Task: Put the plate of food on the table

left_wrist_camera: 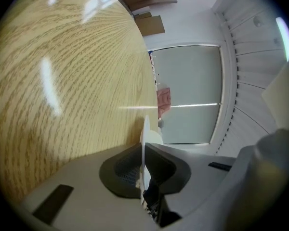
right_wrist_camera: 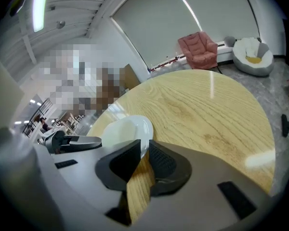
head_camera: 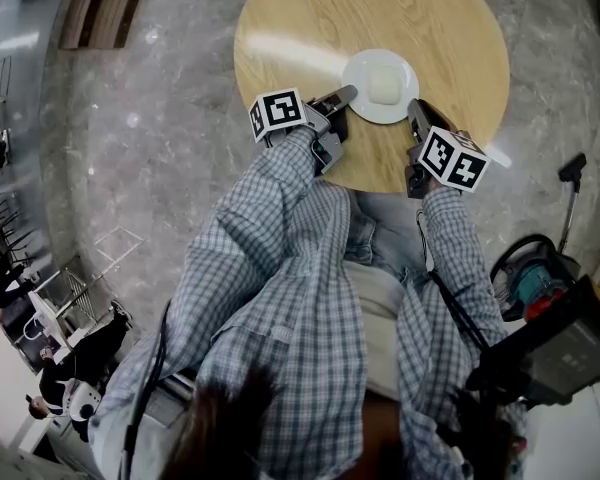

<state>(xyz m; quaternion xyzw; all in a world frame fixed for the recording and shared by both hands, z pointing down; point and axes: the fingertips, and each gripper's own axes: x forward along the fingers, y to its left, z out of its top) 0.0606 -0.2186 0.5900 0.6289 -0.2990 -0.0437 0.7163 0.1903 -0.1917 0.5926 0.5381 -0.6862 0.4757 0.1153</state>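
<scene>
A white plate (head_camera: 356,72) with a pale block of food (head_camera: 383,85) sits on the near half of the round wooden table (head_camera: 310,28). My left gripper (head_camera: 348,92) is shut on the plate's left rim, and the rim (left_wrist_camera: 145,143) shows edge-on between its pads in the left gripper view. My right gripper (head_camera: 415,108) is at the plate's right side. In the right gripper view its jaws (right_wrist_camera: 143,150) stand slightly apart with bare wood showing in the gap. The plate (right_wrist_camera: 125,129) lies just beyond its tips, and the left gripper (right_wrist_camera: 94,141) holds the far rim.
The table's front edge runs just under both grippers, against the person's lap. A vacuum-like machine (head_camera: 530,278) and a long-handled tool (head_camera: 572,168) stand on the floor at the right. A pink armchair (right_wrist_camera: 198,49) and a white beanbag (right_wrist_camera: 253,54) stand beyond the table.
</scene>
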